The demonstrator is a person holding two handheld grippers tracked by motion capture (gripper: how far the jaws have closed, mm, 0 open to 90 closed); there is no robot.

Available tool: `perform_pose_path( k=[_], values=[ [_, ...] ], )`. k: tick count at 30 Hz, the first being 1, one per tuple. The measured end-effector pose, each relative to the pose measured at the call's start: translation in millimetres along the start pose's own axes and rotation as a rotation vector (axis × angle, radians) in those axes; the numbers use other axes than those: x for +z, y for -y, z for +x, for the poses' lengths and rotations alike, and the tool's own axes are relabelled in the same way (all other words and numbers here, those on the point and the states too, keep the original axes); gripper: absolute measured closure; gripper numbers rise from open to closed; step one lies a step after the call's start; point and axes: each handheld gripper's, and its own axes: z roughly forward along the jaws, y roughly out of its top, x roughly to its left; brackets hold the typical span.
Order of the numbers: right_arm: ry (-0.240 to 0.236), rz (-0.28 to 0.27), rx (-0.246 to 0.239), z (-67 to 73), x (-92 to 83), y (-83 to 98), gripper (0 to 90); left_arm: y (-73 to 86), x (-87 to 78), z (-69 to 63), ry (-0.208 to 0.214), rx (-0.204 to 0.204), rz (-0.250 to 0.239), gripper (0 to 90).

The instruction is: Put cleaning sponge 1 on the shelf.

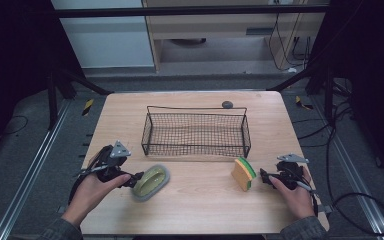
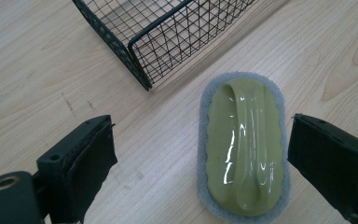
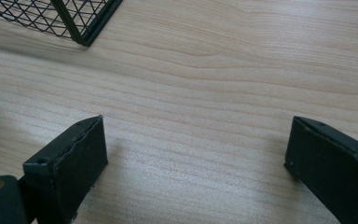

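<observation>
Both grippers, left [image 1: 139, 178] and right [image 1: 263, 176], stood released over the wooden table [image 1: 200, 210], near its front edge.

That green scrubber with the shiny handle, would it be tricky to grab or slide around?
The scrubber lies flat on a grey foam pad, so it probably slides rather than rolls or tips. Its glossy green handle looks stiff and perhaps slippery. It is likely light; the foam edge should squash.
</observation>
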Motion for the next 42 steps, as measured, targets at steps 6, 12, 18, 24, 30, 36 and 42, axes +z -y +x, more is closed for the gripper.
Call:
perform_pose_path(
  k=[6, 12, 18, 24, 30, 36, 42],
  values=[
    [0.003, 0.0, -0.002, 0.5, 0.5, -0.3, 5.6, -6.3, 10.8, 1.8, 0.023, 0.028, 0.037, 13.8],
    [0.004, 0.0, -0.003, 1.4, 0.0, 0.4, 5.6, -15.5, 11.3, -6.5, 0.053, 0.074, 0.071, 13.8],
    [0.003, 0.0, -0.003, 1.4, 0.0, 0.3, 5.5, -22.0, 16.5, -11.4, 0.113, 0.087, 0.149, 20.0],
    [0.003, 0.001, -0.005, 1.6, -0.2, 0.5, 5.5, -27.7, 28.4, -21.5, 0.138, 0.107, 0.209, 31.9],
    [0.0, 0.002, -0.005, 1.7, 0.1, 0.4, 5.1, -29.1, 41.8, -21.8, 0.142, 0.108, 0.279, 43.0],
    [-0.001, 0.003, -0.009, 1.6, 0.2, 0.4, 4.9, -30.8, 48.4, -20.7, 0.145, 0.067, 0.288, 53.2],
    [-0.005, 0.002, -0.008, 2.2, 0.2, 0.3, 4.9, -30.3, 52.9, -24.0, 0.138, 0.066, 0.31, 55.3]
  ],
)
